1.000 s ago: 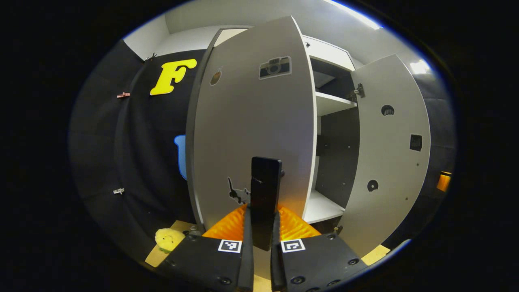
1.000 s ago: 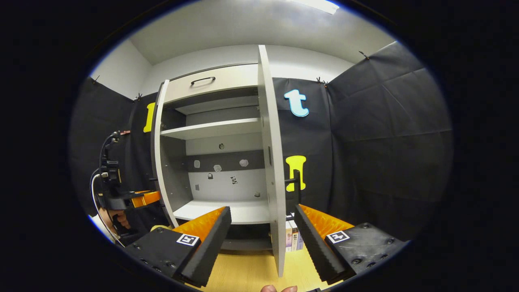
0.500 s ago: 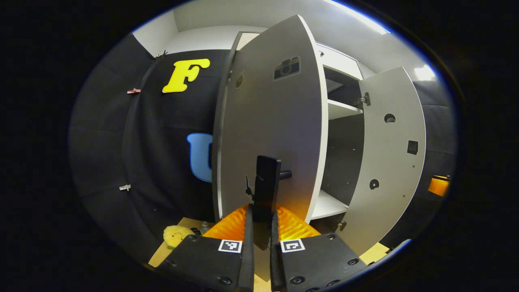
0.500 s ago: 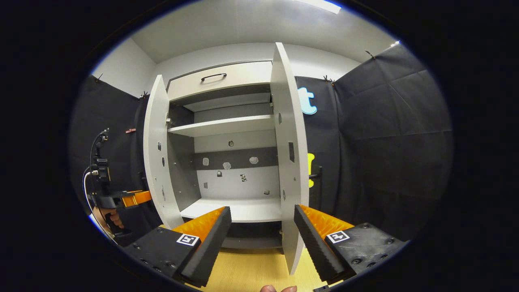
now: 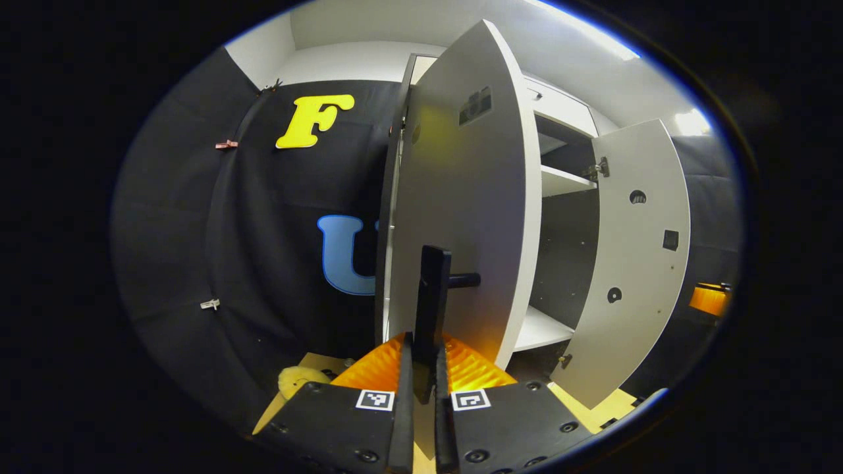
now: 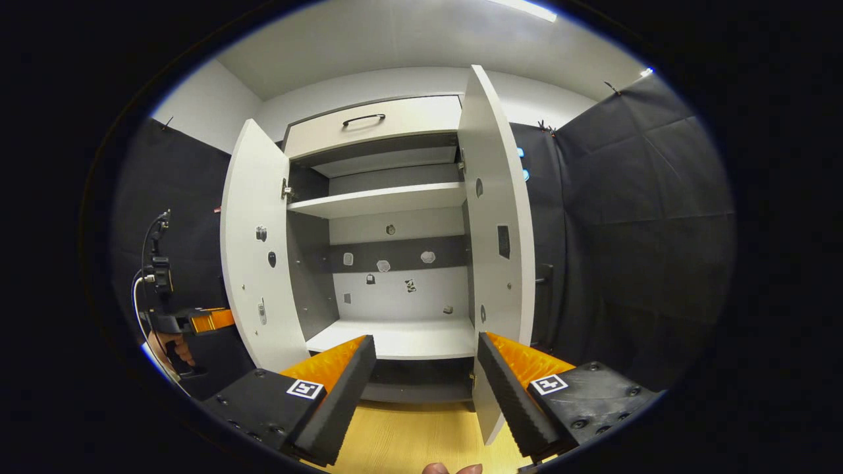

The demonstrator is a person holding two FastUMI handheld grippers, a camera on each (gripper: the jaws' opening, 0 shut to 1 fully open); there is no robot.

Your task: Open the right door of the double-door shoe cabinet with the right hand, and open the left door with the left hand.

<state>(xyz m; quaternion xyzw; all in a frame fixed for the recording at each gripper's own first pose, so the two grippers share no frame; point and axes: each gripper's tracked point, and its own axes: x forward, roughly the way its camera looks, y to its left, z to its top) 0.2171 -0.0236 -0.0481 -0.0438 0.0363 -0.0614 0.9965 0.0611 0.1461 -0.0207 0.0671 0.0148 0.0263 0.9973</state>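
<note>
Left gripper view shows the left tool (image 5: 421,368) clamped on the black handle (image 5: 431,309) of the left door (image 5: 467,217), which stands swung wide from the shoe cabinet (image 5: 560,181). Right gripper view has that tool far left, then the left door, open shelves, the right door (image 6: 497,217) wide open, and the right tool (image 6: 427,378), fingers apart, holding nothing.

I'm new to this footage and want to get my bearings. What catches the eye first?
The shoe cabinet stands wide open, both doors swung out and its shelves bare. The left gripper is clamped on the black handle of the left door; the right gripper hangs open before the right door.
</note>
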